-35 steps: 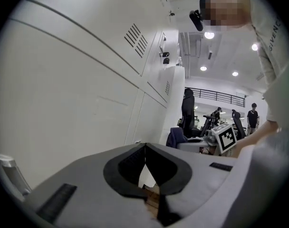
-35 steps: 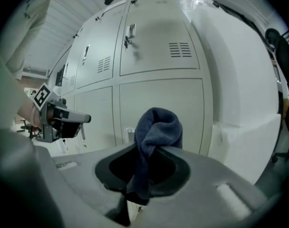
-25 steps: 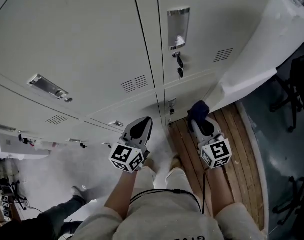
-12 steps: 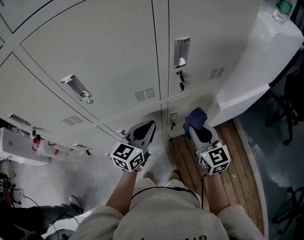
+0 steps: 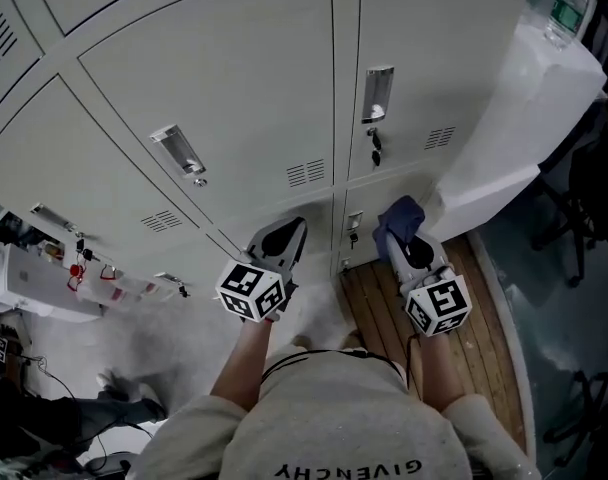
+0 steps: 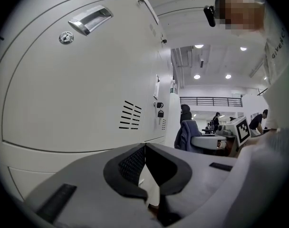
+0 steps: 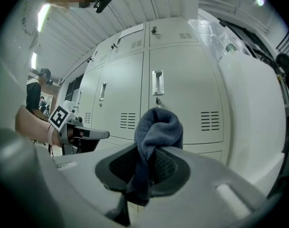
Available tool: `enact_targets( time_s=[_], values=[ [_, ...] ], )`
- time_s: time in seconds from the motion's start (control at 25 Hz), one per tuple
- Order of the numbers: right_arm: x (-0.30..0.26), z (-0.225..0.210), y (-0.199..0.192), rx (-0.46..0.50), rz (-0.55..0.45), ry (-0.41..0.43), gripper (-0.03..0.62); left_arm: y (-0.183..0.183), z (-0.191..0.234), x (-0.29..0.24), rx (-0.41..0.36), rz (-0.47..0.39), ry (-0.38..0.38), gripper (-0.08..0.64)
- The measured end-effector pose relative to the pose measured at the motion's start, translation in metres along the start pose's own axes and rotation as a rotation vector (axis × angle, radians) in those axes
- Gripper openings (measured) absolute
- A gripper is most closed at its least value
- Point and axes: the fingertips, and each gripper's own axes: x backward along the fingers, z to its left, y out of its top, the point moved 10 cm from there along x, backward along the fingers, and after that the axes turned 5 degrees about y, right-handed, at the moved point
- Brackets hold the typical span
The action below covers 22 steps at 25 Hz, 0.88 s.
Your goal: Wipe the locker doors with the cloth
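Observation:
Pale grey locker doors point(image 5: 254, 78) fill the upper part of the head view, each with a recessed metal handle point(image 5: 178, 151) and vent slits. My right gripper point(image 5: 404, 230) is shut on a dark blue cloth point(image 5: 398, 218), which bunches above the jaws point(image 7: 156, 127) and stands a short way off the lower locker door point(image 7: 182, 99). My left gripper point(image 5: 282, 238) is shut with nothing between its jaws point(image 6: 145, 148); a locker door point(image 6: 73, 89) lies close on its left.
A key hangs in the lock point(image 5: 376, 146) under the right-hand handle point(image 5: 377, 93). A white counter point(image 5: 544, 98) with a plastic bottle point(image 5: 562, 3) juts out at the right. Wooden floorboards point(image 5: 464, 318) run below; chairs point(image 5: 584, 198) stand at the far right.
The head view has tilted up and shifted, showing more locker doors at the left. Both grippers have kept their places near the lower doors, the cloth still gripped.

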Motion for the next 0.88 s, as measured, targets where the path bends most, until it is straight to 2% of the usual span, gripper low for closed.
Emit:
enact_targets(
  time_s=[0.28, 0.88],
  values=[
    [-0.002, 0.005, 0.006, -0.017, -0.029, -0.03, 0.057, 0.011, 0.005, 0.004, -0.022, 0.0, -0.019, -0.002],
    [0.004, 0.002, 0.003, -0.044, -0.015, -0.082, 0.057, 0.017, 0.013, -0.001, -0.02, 0.025, -0.021, -0.002]
  ],
)
